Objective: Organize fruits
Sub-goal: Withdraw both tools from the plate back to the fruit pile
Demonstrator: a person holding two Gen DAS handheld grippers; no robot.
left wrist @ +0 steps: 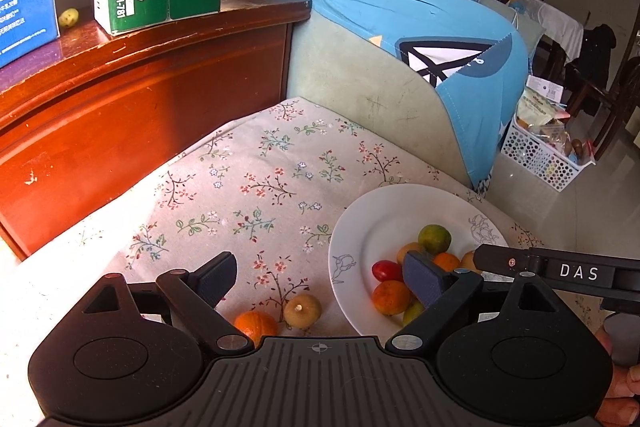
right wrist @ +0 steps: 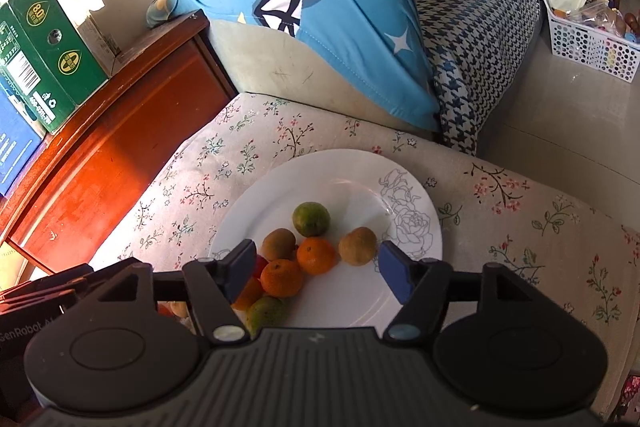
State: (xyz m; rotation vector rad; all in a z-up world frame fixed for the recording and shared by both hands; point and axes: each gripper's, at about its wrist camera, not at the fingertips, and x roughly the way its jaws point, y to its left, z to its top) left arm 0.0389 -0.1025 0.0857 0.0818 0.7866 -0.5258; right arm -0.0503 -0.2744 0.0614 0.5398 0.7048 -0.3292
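Two fruits, an orange (left wrist: 255,325) and a yellowish one (left wrist: 302,310), lie on the flowered cloth (left wrist: 256,167) between the spread, empty fingers of the left gripper (left wrist: 322,283). Beside them, a white plate (right wrist: 360,179) holds more fruit (right wrist: 316,255); the right gripper (right wrist: 320,269) hovers over it, fingers apart, holding nothing.

My two wrist cameras look down and forward from close above the floral cloth (left wrist: 248,179), both sharing the white plate (right wrist: 352,171).
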